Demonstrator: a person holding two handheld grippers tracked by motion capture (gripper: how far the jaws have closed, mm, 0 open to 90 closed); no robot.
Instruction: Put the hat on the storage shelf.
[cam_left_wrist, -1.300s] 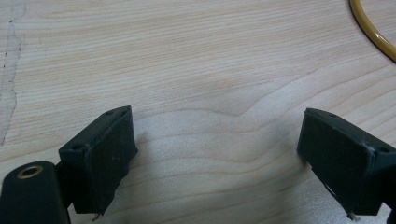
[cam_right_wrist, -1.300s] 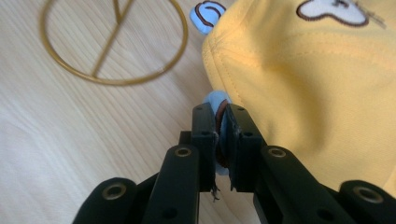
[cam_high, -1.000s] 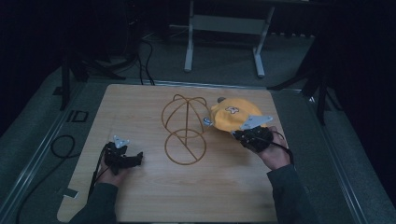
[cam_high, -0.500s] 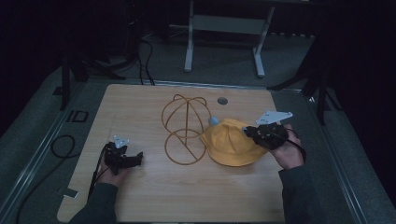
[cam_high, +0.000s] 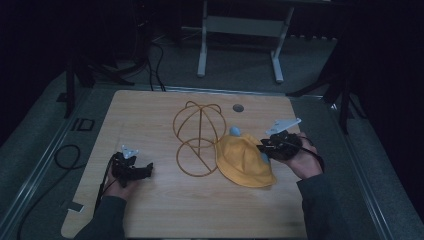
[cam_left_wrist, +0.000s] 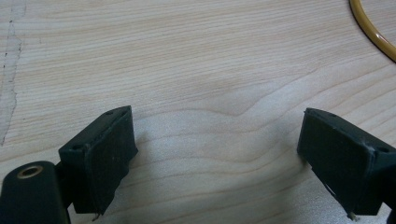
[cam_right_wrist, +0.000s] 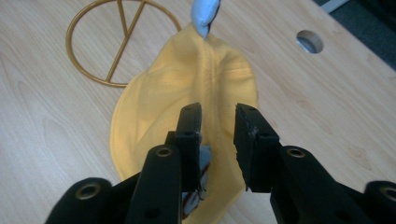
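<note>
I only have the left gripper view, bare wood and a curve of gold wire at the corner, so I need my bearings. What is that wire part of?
Observer: It is the base ring of a gold wire hat stand, upright in the middle of the table.
Operator: Is anything on the stand?
Observer: No. A yellow hat lies on the wood beside the ring, on the right hand's side.
Operator: Where is the right gripper?
Observer: The right gripper is over the hat. Its jaws have just been opening and stand apart, pinching nothing.
</note>
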